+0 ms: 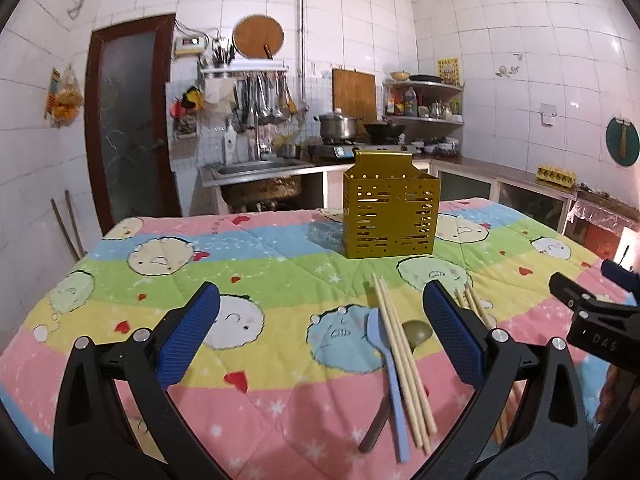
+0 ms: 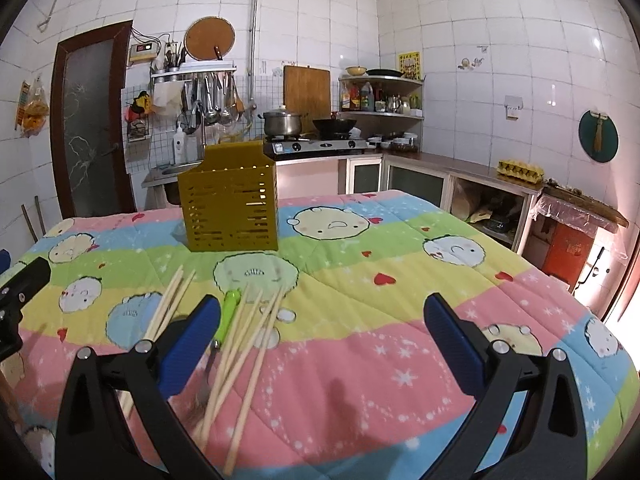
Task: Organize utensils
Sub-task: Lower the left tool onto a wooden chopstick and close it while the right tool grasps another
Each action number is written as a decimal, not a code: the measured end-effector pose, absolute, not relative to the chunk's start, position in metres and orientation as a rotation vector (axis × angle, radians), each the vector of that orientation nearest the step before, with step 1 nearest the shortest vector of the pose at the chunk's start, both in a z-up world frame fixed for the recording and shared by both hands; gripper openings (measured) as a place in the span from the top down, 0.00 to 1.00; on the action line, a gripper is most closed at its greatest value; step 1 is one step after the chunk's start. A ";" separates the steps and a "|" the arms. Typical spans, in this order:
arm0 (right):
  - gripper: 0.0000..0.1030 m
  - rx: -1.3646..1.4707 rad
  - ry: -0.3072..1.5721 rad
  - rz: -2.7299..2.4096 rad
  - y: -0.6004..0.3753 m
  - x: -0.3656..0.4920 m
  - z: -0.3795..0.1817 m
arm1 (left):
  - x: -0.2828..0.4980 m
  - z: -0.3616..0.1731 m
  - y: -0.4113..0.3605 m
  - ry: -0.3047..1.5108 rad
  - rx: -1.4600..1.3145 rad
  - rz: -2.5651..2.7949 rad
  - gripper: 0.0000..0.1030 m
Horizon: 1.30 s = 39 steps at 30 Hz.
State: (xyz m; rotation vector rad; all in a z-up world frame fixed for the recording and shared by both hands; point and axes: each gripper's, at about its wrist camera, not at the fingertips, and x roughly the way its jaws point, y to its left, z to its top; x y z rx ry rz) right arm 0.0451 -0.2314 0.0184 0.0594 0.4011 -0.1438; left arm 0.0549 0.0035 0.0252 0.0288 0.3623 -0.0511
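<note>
A gold perforated utensil holder [image 1: 391,216] stands upright on the quilted table, also in the right wrist view [image 2: 230,210]. In front of it lie a blue spoon [image 1: 390,376], a pair of chopsticks [image 1: 402,356] and an olive-green spoon [image 1: 416,334] with a dark handle. More chopsticks [image 2: 244,344] and a green-handled fork [image 2: 226,316] lie by my right gripper's left finger. My left gripper [image 1: 320,336] is open and empty above the table, the utensils between its fingers. My right gripper [image 2: 322,336] is open and empty; it shows at the left wrist view's right edge [image 1: 588,304].
The table carries a colourful cartoon quilt [image 2: 360,280]. Behind it are a sink [image 1: 256,168], a stove with a pot [image 2: 282,122] and wok, corner shelves and a brown door [image 1: 124,120]. A counter [image 2: 480,172] runs along the right wall.
</note>
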 end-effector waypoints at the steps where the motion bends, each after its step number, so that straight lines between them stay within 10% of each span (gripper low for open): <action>1: 0.04 0.060 0.406 -0.139 -0.231 0.050 0.020 | 0.062 0.027 0.003 0.369 0.027 -0.055 0.05; 39: 0.04 0.091 0.816 -0.220 -0.250 0.187 -0.049 | 0.234 -0.052 -0.019 0.836 0.063 -0.063 0.05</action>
